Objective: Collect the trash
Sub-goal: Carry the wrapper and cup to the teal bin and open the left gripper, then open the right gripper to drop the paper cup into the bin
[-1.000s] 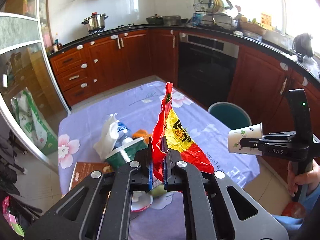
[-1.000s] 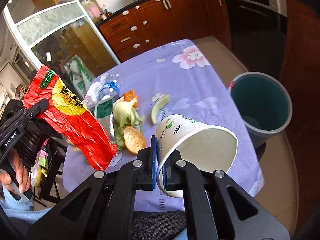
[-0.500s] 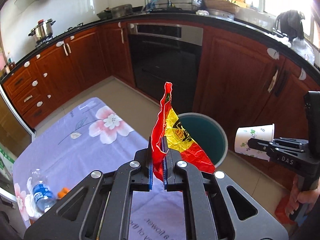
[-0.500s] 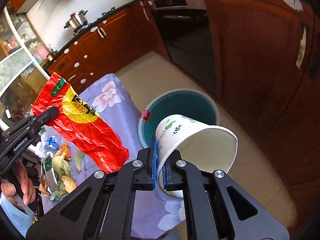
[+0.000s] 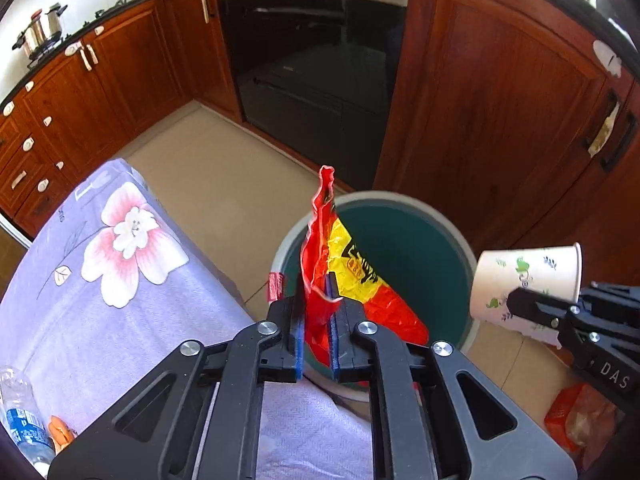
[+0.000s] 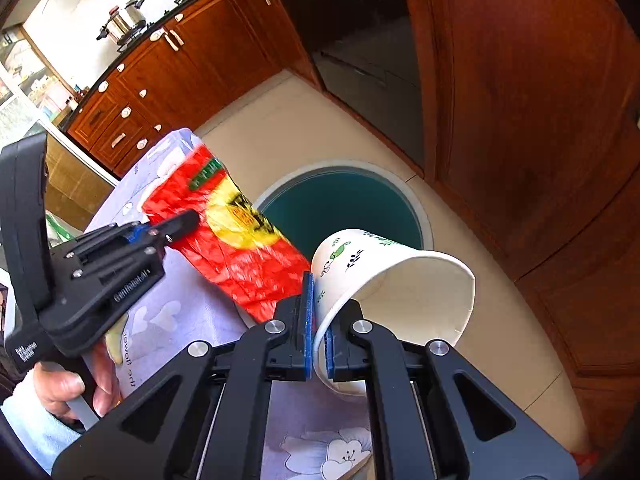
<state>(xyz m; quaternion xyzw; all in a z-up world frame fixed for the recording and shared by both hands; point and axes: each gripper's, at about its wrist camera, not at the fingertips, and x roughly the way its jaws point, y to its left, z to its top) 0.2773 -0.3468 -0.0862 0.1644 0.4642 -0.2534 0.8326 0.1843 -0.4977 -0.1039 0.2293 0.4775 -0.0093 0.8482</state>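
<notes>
My left gripper (image 5: 316, 300) is shut on a crumpled red and yellow snack wrapper (image 5: 352, 276) and holds it above the near rim of a round green trash bin (image 5: 420, 256) on the floor. My right gripper (image 6: 318, 316) is shut on the rim of a white paper cup (image 6: 384, 280) with green prints, tipped on its side, to the right of the bin's (image 6: 340, 204) mouth. The cup (image 5: 528, 280) and right gripper (image 5: 516, 298) show at the right of the left wrist view. The wrapper (image 6: 236, 240) and left gripper (image 6: 192, 218) show in the right wrist view.
A table with a purple floral cloth (image 5: 100, 280) stands left of the bin, with a plastic bottle (image 5: 20, 412) and orange scraps at its near left. Wooden cabinets (image 5: 500, 120) and a black oven (image 5: 312, 60) stand behind the bin. A red bag (image 5: 580, 416) lies on the floor at right.
Both grippers have swung from over the table toward the bin and lower. The wrapper now hangs over the bin's rim and the cup is close beside the bin.
</notes>
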